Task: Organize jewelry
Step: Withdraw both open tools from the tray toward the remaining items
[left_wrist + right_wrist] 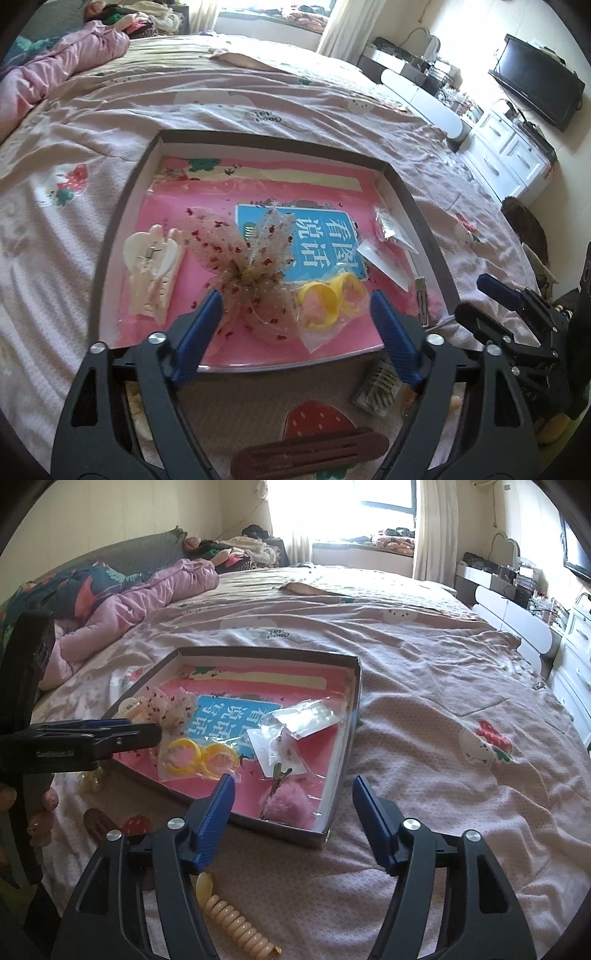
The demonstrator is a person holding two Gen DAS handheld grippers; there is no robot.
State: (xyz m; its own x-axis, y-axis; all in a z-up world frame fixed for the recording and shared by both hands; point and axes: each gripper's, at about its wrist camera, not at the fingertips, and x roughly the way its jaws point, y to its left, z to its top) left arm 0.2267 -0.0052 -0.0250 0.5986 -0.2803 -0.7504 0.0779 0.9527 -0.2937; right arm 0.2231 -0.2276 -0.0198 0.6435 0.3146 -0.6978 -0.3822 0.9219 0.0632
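Bed [424,672], pink printed cover, wrinkled, fills both views. Right half of it, seen from the right wrist, lies bare out to the far edge by the white drawers [576,657]. Pink quilt [147,594] bunched at the headboard side, well apart from the work area.

Shallow box tray [432,243], dark rim, sits on the cover. A pink book [207,206] with a blue title panel lines its floor. The near rim dips low; the other three walls stand.

In the tray, largest first:
- spotted mesh bow [243,258], centre, near edge
- cream claw clip [151,266], left side, close to the left wall
- yellow rings in a clear bag [332,299], just right of the bow
- clear packets [388,240] by the right wall
- pink fluffy clip [288,801] in the near right corner, touching the wall

Outside the tray, on the cover near its front edge:
- brown barrette [310,458]
- small comb [376,391]
- beige spiral hair tie [236,919], beside the right gripper's left finger

Left gripper [295,332]: jaws wide apart, nothing between them, tips over the tray's near edge either side of the bow and ring bag.

Right gripper [295,819]: jaws wide apart, empty, hovering above the tray's near right corner.
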